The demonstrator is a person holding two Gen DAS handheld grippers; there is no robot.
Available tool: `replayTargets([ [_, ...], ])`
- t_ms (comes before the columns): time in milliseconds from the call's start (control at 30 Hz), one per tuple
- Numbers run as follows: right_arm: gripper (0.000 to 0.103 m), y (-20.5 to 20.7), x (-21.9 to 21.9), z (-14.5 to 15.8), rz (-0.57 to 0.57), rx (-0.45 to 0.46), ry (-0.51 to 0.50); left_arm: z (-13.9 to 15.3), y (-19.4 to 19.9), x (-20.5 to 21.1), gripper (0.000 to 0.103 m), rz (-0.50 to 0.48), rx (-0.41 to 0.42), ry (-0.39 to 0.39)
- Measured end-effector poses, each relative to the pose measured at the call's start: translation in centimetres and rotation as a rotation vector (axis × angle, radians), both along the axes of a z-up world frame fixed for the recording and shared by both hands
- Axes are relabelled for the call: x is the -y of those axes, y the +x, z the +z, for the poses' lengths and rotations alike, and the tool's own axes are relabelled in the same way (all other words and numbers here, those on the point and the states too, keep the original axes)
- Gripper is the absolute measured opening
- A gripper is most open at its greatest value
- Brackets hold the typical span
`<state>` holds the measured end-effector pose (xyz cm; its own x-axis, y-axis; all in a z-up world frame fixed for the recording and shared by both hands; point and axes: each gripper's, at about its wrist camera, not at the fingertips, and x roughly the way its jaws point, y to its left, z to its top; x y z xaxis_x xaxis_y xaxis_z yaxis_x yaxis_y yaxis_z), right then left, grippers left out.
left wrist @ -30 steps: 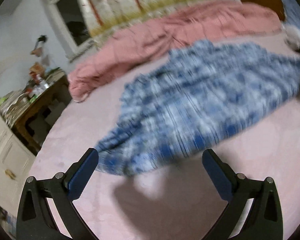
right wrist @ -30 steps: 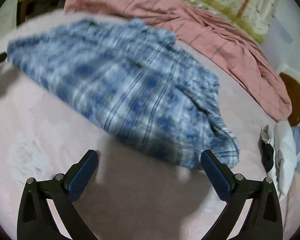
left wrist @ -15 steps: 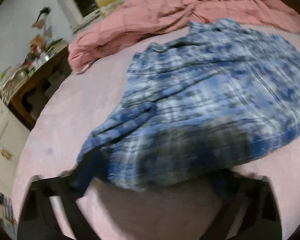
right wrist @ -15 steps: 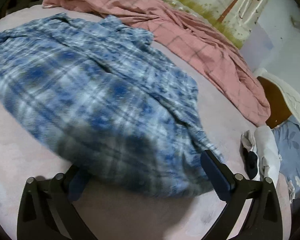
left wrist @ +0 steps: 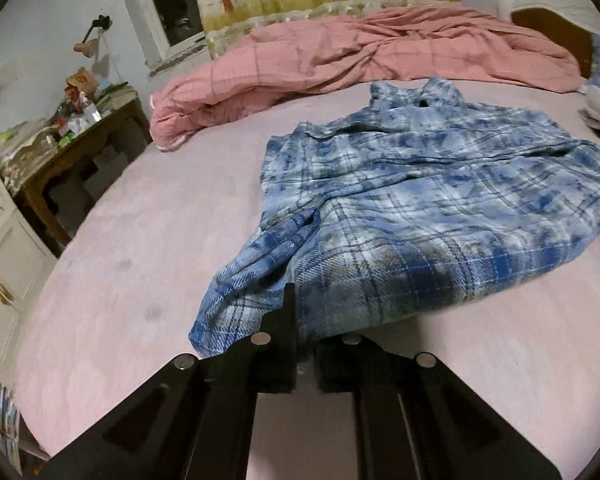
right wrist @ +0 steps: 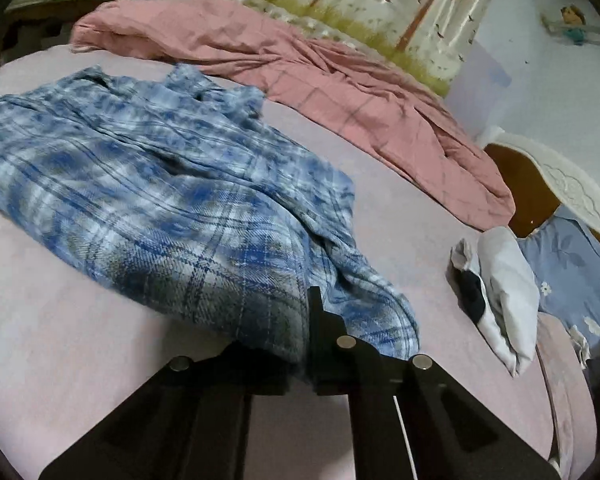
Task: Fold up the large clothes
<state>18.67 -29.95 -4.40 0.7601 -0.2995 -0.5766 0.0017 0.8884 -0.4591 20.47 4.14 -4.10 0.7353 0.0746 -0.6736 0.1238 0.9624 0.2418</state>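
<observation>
A blue and white plaid shirt [left wrist: 412, 200] lies spread and rumpled on the pink bed sheet [left wrist: 140, 248], collar at the far side. My left gripper [left wrist: 300, 320] is shut on the shirt's near hem, close to its left corner. In the right wrist view the same shirt [right wrist: 160, 184] fills the left half. My right gripper [right wrist: 306, 320] is shut on the near hem, close to the right corner. The hem is lifted slightly off the sheet at both grips.
A pink quilt [left wrist: 340, 56] is bunched along the far side of the bed. A cluttered wooden side table [left wrist: 72, 148] stands at the left. A folded white garment [right wrist: 500, 292] and a blue floral pillow [right wrist: 572, 276] lie at the right by the headboard.
Both grippers, open a second ago, have moved forward to the shirt's near hem and shut on it.
</observation>
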Motion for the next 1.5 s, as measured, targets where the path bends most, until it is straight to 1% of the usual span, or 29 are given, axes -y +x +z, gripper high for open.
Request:
replayTargets([
  [100,0.007,-4.0,-0.7,-0.4,0.017,-0.011,-0.031,0.2,-3.7,-0.5,0.006,-0.042,-0.003,-0.004],
  [200,0.007,-7.3,-1.0,-1.1,0.019,-0.024,-0.006,0.3,-6.8,-0.6,0.006,-0.067,0.005,-0.018],
  [333,0.007,-10.7,-1.1,-1.4,0.001,0.0,0.031,0.6,-9.2,-0.9,0.006,-0.083,0.024,-0.03],
  [400,0.007,-12.0,-0.9,-1.4,0.003,0.009,0.054,0.7,-9.8,-1.1,0.006,-0.088,0.047,-0.05],
  [467,0.007,-12.3,-0.7,-1.3,-0.008,0.018,0.069,0.6,-9.3,-1.3,0.006,-0.063,0.062,-0.081],
  [533,0.007,-12.1,-0.5,-0.9,-0.01,0.03,0.097,0.6,-8.1,-1.7,0.006,-0.04,0.054,-0.123],
  [600,0.007,-11.7,-0.2,-0.2,-0.013,0.056,0.129,1.2,-6.9,-2.1,0.006,-0.028,0.061,-0.146],
  [767,0.007,-10.9,0.1,1.8,-0.001,0.122,0.157,2.9,-6.5,-1.7,0.006,-0.02,0.099,-0.166],
  [833,0.007,-10.3,0.1,2.8,0.004,0.154,0.169,3.7,-5.8,-1.2,0.006,-0.022,0.116,-0.159],
  [933,0.007,-8.3,0.4,4.6,0.01,0.188,0.19,5.3,-3.6,-0.6,0.006,-0.003,0.153,-0.127],
  [1033,0.007,-5.3,0.7,6.2,0.012,0.197,0.198,7.0,-1.0,0.2,0.006,0.031,0.206,-0.086],
  [1067,0.007,-4.3,0.8,6.6,0.007,0.199,0.201,7.4,0.4,0.5,0.006,0.044,0.212,-0.073],
  [1167,0.007,0.2,1.2,7.2,-0.026,0.184,0.193,7.8,5.2,0.1,0.006,0.101,0.162,-0.122],
  [1300,0.007,6.8,2.8,6.6,-0.057,0.11,0.295,6.7,11.2,-0.1,0.006,0.151,0.101,-0.133],
  [1367,0.007,9.4,3.5,5.8,-0.066,0.068,0.349,5.2,13.6,0.1,0.007,0.17,0.056,-0.127],
  [1433,0.007,11.8,4.3,4.5,-0.07,0.015,0.406,3.5,15.4,0.3,0.007,0.181,0.026,-0.118],
  [1500,0.007,14.1,5.3,3.1,-0.087,-0.036,0.485,2.1,16.8,0.5,0.007,0.182,0.004,-0.103],
])
